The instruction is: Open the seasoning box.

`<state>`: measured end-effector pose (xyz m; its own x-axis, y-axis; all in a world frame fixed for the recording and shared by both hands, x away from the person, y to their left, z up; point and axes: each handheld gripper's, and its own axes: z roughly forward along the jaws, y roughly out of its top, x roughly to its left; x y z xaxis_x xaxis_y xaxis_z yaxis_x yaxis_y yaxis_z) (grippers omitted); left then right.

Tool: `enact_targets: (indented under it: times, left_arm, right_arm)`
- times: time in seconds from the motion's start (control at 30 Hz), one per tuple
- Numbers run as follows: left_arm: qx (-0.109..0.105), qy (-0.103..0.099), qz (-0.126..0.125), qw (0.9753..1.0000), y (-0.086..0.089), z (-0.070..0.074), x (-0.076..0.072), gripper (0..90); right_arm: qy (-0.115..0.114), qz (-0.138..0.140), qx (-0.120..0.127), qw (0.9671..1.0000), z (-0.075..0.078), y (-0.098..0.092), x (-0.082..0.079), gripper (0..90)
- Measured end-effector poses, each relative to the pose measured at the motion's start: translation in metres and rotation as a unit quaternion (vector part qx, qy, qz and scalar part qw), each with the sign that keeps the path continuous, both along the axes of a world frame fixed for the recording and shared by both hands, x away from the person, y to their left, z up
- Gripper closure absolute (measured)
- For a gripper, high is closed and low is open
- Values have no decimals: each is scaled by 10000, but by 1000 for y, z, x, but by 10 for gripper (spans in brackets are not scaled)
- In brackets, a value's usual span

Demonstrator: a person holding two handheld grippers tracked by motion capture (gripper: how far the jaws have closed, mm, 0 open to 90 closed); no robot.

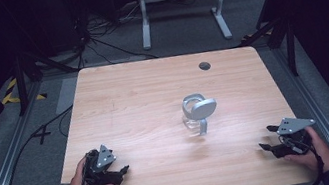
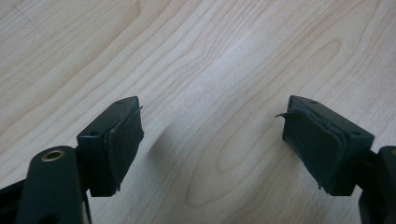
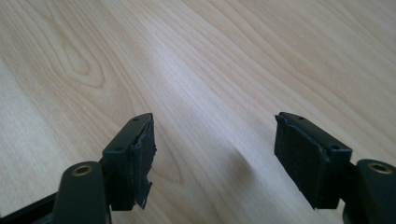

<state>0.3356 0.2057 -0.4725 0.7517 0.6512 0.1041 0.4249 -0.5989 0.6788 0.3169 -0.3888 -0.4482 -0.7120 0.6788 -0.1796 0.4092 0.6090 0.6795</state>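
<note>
While both claws sit low near the table's near edge, high view puts the left gripper [image 1: 125, 169] and right gripper [image 1: 264, 138] at opposite corners w/ jaws spread, nothing between them. Ahead of both, roughly midway btwn them and a bit nearer the right claw, stands the clear glass jar with a grey metal flip lid and wire clasp [image 1: 197, 113]; lid looks tipped up, can't tell if latched. It's well apart from either claw. Light wood-grain table [image 1: 142, 91] is bare all round it, so lots of room to come in from either side; a small dark round grommet hole [image 1: 204, 66] lies far beyond the jar near the far edge. Left gripper view: released, black pads [image 2: 125, 140] wide apart over bare wood, nothing held. Right gripper view: same, pads [image 3: 301, 156] parted, plain wood ahead. Risks, as I judge: glass is slick and round, so an off-centre pinch could skid or tip it; grabbing the loose lid alone could swing it. Right claw sits close to the table's side edge.
</note>
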Motion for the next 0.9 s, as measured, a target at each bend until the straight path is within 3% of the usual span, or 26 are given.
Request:
enact_targets:
  times: [0.23,0.3,0.4,0.9]
  left_arm:
    - [-408,109,137,9990,13,-7,-4,172]
    - [-556,224,226,9979,16,-9,-3,155]
    - [-574,268,249,9977,18,-9,-2,150]
    - [-535,303,285,9977,18,-9,-1,139]
  right_arm:
    - [134,-323,520,9980,-14,-24,-12,276]
    - [219,-459,838,9952,-19,-32,-13,257]
    - [196,-645,856,9940,-19,-35,-13,261]
    - [174,-745,823,9937,-19,-35,-13,243]
